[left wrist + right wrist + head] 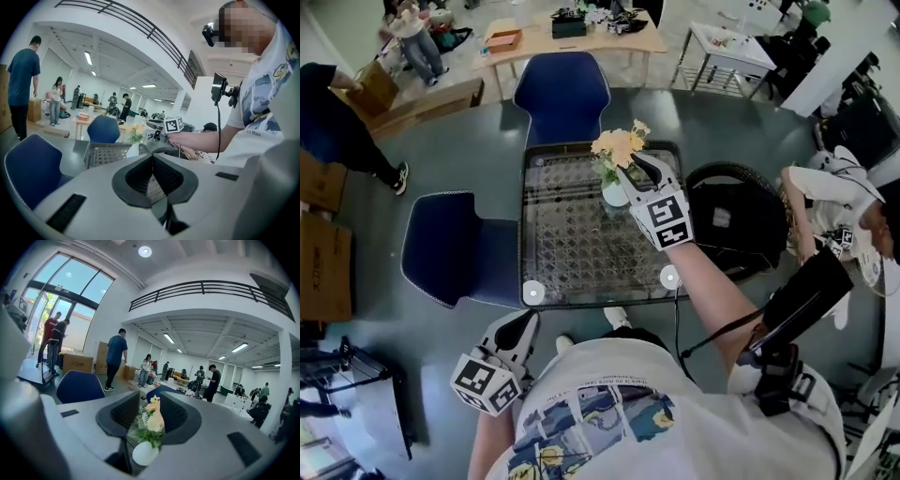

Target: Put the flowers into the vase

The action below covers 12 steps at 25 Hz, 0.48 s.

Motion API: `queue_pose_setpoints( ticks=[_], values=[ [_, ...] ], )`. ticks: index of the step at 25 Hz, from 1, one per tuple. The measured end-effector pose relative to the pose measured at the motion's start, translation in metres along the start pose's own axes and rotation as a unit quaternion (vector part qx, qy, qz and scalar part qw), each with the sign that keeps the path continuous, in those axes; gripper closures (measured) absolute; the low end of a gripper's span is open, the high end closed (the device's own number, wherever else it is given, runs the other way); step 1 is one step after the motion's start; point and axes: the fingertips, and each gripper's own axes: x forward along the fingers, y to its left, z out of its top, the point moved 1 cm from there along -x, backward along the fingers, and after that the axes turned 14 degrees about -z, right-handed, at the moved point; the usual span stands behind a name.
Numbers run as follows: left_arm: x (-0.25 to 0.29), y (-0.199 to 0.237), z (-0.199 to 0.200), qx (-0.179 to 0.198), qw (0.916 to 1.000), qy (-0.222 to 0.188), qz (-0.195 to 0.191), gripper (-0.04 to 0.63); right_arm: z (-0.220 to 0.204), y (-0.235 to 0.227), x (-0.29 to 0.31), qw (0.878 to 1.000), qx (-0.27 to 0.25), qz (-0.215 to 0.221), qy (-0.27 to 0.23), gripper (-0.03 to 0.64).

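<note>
Flowers [619,145], pale peach, in white vase [614,195]

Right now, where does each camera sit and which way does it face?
Head view: on the person's head, facing steeply down at table, flowers, vase; shows both arms, left gripper, right gripper.
Left gripper view: on that gripper, facing across the table past shut jaws; shows torso, right arm.
Right gripper view: on that gripper, facing the flowers between open jaws; no body.
Shared: all three show the flowers.

glass table [572,262] | blue chair [562,94] beyond it | second blue chair [441,244] at left | cardboard boxes [323,262]
</note>
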Motion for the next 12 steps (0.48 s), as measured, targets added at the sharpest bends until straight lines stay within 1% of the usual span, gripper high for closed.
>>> queue_pose_setpoints(
  ticks=[3,6,12],
  values=[
    [-0.014,-0.002,-0.005,0.002,0.9999,0.002,-0.014,0.586,0.004,0.023,-0.022,1.0,-0.015,0.002,0.013,0.497],
    [-0.025,-0.001,-0.006,0.01,0.9993,0.002,-0.037,0.586,0.003,0.045,-0.045,0.999,-0.026,0.0,0.031,0.498],
    [-0.052,-0.004,-0.006,0.025,0.9974,0.007,-0.068,0.586,0.012,0.094,-0.089,0.998,-0.015,0.011,0.06,0.499]
  ],
)
